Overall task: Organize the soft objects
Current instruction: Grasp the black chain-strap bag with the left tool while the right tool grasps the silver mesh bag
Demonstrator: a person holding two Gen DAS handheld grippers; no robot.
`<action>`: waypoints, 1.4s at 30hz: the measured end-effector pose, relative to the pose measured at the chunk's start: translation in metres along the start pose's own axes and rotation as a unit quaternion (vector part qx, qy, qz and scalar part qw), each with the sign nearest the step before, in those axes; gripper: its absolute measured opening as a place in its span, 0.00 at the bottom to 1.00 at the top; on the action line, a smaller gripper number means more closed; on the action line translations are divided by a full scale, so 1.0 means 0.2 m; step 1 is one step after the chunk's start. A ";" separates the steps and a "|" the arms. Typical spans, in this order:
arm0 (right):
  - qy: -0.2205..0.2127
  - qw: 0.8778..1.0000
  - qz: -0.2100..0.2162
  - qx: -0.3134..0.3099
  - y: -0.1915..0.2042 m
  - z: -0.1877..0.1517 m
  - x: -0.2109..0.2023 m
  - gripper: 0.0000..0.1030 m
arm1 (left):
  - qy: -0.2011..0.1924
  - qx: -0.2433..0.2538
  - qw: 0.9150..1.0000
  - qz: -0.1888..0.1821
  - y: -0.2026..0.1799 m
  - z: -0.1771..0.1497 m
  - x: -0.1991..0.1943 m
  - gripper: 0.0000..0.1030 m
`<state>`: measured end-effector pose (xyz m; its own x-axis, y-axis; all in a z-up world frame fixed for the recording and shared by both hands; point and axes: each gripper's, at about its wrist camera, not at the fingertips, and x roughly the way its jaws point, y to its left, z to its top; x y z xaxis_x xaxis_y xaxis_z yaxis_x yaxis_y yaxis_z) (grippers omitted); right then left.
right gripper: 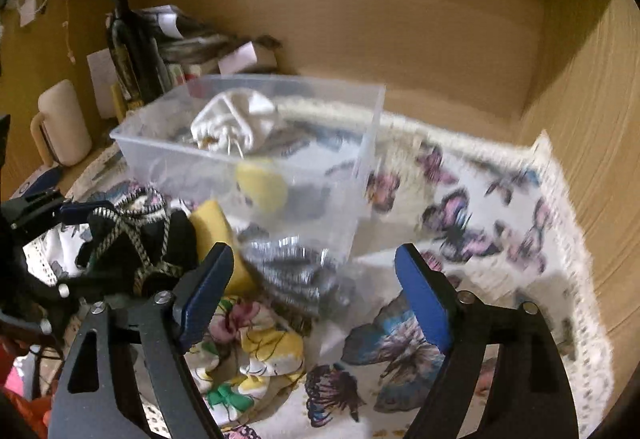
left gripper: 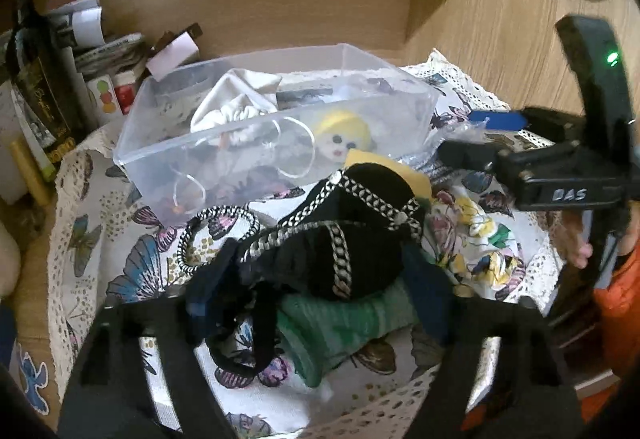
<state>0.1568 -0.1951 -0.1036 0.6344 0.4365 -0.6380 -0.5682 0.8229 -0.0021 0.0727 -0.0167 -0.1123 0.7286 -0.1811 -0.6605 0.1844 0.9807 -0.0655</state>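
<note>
Gripping the black braid-trimmed garment (left gripper: pixel 352 235) just before the clear plastic bin (left gripper: pixel 272 119), the left gripper (left gripper: pixel 316 303) risks its trailing straps snagging the bin rim, while the right gripper (right gripper: pixel 316 303), fingers spread empty, hovers nearby.

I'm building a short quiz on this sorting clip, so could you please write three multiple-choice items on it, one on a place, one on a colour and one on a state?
1. Where does the white cloth lie?
A. inside the clear plastic box
B. on the floral cloth
C. under the bottle

2. What colour are the right gripper pads?
A. red
B. blue
C. white

3. How do the right gripper's jaws stand?
A. clamped on the sponge
B. shut, empty
C. wide apart, empty

Answers: 1 A, it shows through the box's walls; 2 B, both inner faces are blue; 3 C, nothing sits between them.
</note>
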 end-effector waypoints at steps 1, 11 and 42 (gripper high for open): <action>0.004 1.000 0.002 0.002 0.00 -0.01 0.02 0.75 | -0.001 -0.004 1.000 -0.003 0.01 -0.01 -0.01 0.63; 0.004 1.000 0.003 -0.017 0.05 -0.06 0.05 0.24 | -0.010 -0.043 0.999 -0.018 0.14 -0.01 -0.08 0.22; -0.152 0.988 0.006 -0.020 0.08 0.38 -0.19 0.16 | -0.175 -0.049 0.980 0.083 0.35 0.47 -0.33 0.21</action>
<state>0.1632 -0.1707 -0.0214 0.7521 0.5399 -0.3780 -0.5928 0.8048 -0.0298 0.0984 0.0579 -0.0031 0.9281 -0.0165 -0.3720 -0.0074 0.9980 -0.0628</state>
